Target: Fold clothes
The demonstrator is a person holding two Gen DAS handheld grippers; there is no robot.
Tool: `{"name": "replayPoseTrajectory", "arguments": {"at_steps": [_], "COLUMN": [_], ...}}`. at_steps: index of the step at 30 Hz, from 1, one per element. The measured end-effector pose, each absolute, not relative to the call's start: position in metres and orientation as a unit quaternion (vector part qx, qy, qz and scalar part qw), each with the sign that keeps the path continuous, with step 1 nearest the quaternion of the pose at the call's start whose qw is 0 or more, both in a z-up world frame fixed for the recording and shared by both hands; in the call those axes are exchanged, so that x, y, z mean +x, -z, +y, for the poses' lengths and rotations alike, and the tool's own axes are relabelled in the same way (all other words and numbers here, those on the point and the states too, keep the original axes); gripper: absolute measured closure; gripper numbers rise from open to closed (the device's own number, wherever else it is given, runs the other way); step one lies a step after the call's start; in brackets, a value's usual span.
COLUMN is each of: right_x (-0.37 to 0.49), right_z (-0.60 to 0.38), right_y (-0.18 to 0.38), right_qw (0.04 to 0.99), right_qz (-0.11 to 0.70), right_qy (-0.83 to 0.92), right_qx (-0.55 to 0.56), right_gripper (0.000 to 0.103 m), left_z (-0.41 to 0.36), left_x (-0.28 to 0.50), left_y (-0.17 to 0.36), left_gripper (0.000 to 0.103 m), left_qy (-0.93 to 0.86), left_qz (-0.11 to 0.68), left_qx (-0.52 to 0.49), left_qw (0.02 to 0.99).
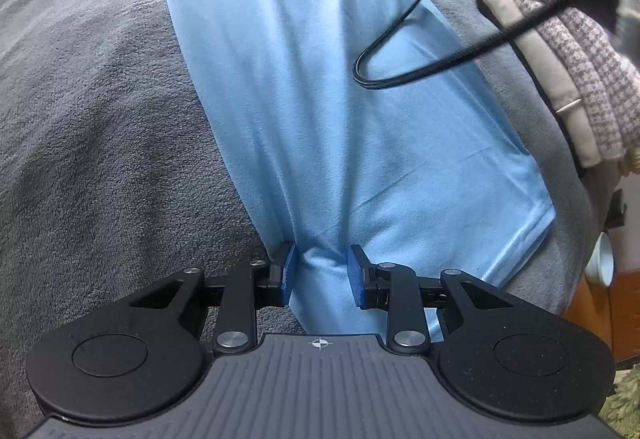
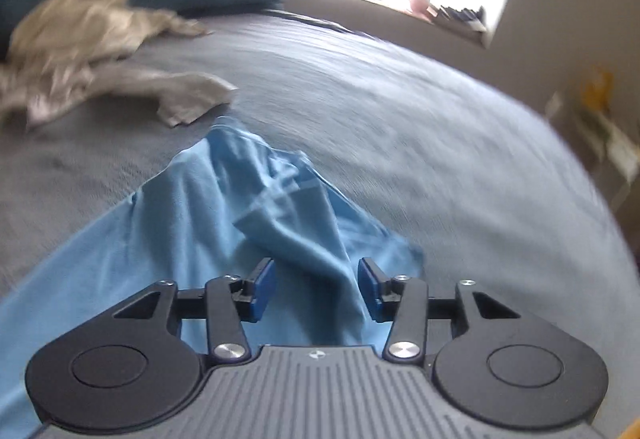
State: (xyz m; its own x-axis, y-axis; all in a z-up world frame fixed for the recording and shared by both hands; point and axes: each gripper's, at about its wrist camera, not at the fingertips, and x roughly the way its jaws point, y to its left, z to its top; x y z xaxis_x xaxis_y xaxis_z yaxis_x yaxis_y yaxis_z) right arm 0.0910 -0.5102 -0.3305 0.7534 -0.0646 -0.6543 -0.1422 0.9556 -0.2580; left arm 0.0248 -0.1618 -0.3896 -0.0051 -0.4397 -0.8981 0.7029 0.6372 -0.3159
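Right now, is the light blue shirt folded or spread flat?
Partly folded: light blue shirt lies as a long narrow strip on the grey blanket; its far end is bunched.

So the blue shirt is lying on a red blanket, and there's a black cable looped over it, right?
Not quite. The blanket under the blue shirt is grey, not red; the left wrist view shows it plainly. The black cable does loop over the shirt, as you said.
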Motion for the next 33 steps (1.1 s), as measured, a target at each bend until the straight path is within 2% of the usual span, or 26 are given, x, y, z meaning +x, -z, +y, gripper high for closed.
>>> {"name": "replayPoseTrajectory", "arguments": {"at_steps": [5, 7, 8, 9, 10, 12, 14, 18, 21, 24, 27, 29, 30, 33], "right_x": [0.112, 0.116, 0.118, 0.12, 0.121, 0.124, 0.13, 0.146, 0.152, 0.156, 0.149, 0.138, 0.134, 0.129], "right_z": [-0.475, -0.471, -0.469, -0.47, -0.473, -0.483, -0.506, -0.589, -0.649, -0.693, -0.715, -0.723, -0.723, -0.716], "right_y": [0.354, 0.359, 0.361, 0.362, 0.361, 0.352, 0.338, 0.329, 0.342, 0.367, 0.39, 0.39, 0.388, 0.384], "right_qw": [0.902, 0.897, 0.895, 0.896, 0.899, 0.913, 0.932, 0.934, 0.902, 0.855, 0.814, 0.808, 0.809, 0.82], "right_qz": [0.321, 0.317, 0.315, 0.314, 0.313, 0.309, 0.315, 0.344, 0.337, 0.338, 0.334, 0.313, 0.308, 0.323], "right_qy": [-0.054, -0.057, -0.056, -0.05, -0.044, -0.023, 0.001, 0.038, 0.066, 0.089, 0.089, 0.075, 0.069, 0.053], "right_qx": [-0.284, -0.304, -0.311, -0.312, -0.303, -0.266, -0.179, 0.089, 0.263, 0.384, 0.467, 0.494, 0.496, 0.469], "right_gripper": [0.055, 0.066, 0.067, 0.077, 0.096, 0.101, 0.102, 0.102, 0.102, 0.101, 0.095, 0.079, 0.066, 0.064], "left_z": [-0.154, -0.152, -0.15, -0.149, -0.147, -0.144, -0.142, -0.137, -0.134, -0.131, -0.128, -0.125, -0.124, -0.151], "left_x": [0.031, 0.033, 0.034, 0.035, 0.036, 0.039, 0.042, 0.047, 0.049, 0.054, 0.057, 0.06, 0.06, 0.045], "left_y": [0.393, 0.394, 0.395, 0.396, 0.396, 0.397, 0.398, 0.4, 0.402, 0.403, 0.404, 0.406, 0.406, 0.392], "left_gripper": [0.075, 0.075, 0.075, 0.075, 0.075, 0.074, 0.074, 0.074, 0.074, 0.073, 0.073, 0.072, 0.072, 0.071], "left_qy": [0.411, 0.411, 0.411, 0.411, 0.412, 0.413, 0.414, 0.415, 0.416, 0.418, 0.42, 0.419, 0.419, 0.42], "left_qz": [0.581, 0.582, 0.583, 0.584, 0.584, 0.586, 0.589, 0.594, 0.596, 0.597, 0.599, 0.601, 0.602, 0.602], "left_qx": [0.107, 0.105, 0.104, 0.103, 0.102, 0.1, 0.098, 0.097, 0.097, 0.1, 0.102, 0.102, 0.102, 0.103], "left_qw": [0.694, 0.693, 0.693, 0.692, 0.692, 0.69, 0.687, 0.682, 0.68, 0.677, 0.674, 0.673, 0.672, 0.672]}}
